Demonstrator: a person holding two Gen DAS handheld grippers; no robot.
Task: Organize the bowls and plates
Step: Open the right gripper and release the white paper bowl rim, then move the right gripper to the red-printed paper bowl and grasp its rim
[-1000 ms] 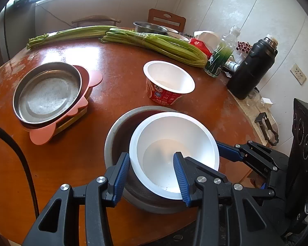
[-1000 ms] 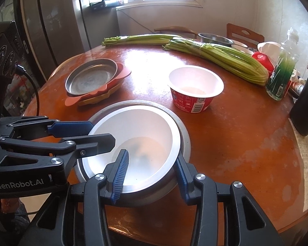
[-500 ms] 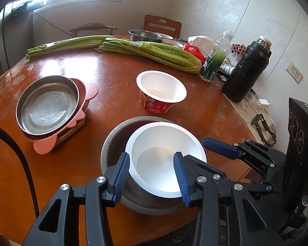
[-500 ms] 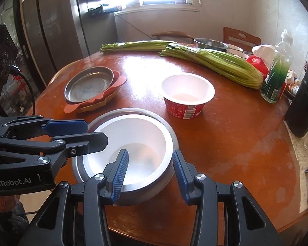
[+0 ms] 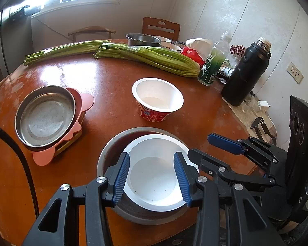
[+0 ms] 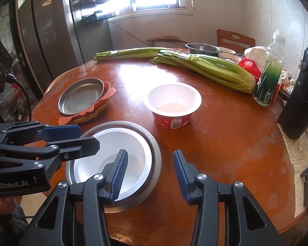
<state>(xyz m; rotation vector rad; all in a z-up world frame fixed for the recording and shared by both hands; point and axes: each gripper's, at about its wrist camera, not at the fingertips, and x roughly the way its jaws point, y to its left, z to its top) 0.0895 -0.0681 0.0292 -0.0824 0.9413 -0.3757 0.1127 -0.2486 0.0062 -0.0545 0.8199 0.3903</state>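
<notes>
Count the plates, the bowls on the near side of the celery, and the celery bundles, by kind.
Plates: 3 (steel plate, pink plate, yellow plate)
Bowls: 3 (white bowl, grey metal bowl, red paper bowl)
Celery bundles: 2 ()
Total: 8

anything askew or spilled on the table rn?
No spills show. One oddity: the white bowl sits off-centre in the grey metal bowl, pushed toward its right side, with a crescent of grey showing on the left. The red-label cup stands upright and apart. The plate stack looks settled.
</notes>
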